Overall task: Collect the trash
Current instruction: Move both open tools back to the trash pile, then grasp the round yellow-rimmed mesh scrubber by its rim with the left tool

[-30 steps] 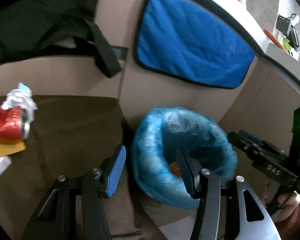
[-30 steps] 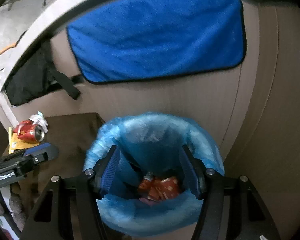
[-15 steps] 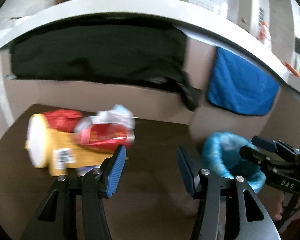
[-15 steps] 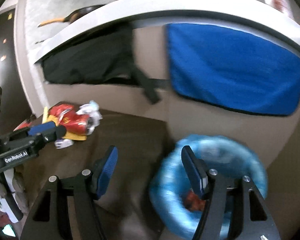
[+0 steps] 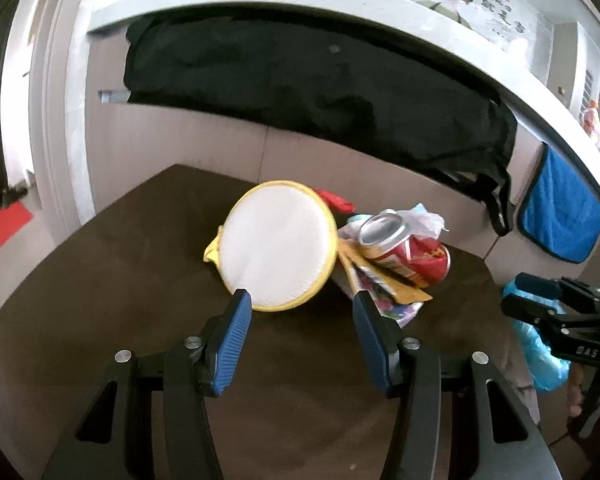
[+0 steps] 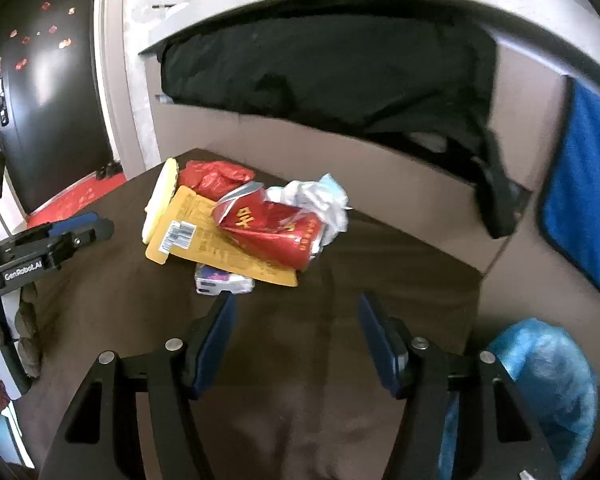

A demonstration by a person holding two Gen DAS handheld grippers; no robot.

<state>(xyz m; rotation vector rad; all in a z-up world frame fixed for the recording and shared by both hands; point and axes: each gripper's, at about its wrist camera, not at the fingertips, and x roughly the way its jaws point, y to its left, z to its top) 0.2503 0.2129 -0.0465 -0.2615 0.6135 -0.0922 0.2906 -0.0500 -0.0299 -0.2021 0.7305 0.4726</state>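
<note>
Both my jaws are hanging spread and empty over the trash pile.
The crushed red can (image 6: 274,232) is lying on a yellow packet (image 6: 216,236) on the tabletop (image 6: 300,360); the small wrapper (image 6: 222,280) underneath is staying half hidden.

You're looking across a dark brown table (image 5: 112,264) standing against beige panelling (image 5: 172,148). A pale curved counter edge (image 5: 340,4) is arching overhead, with a black cloth (image 5: 320,76) hanging beneath it and a blue towel (image 6: 588,200) hanging to its right. Daylight is glaring off the glossy black appliance (image 6: 48,92) standing on the left.
</note>
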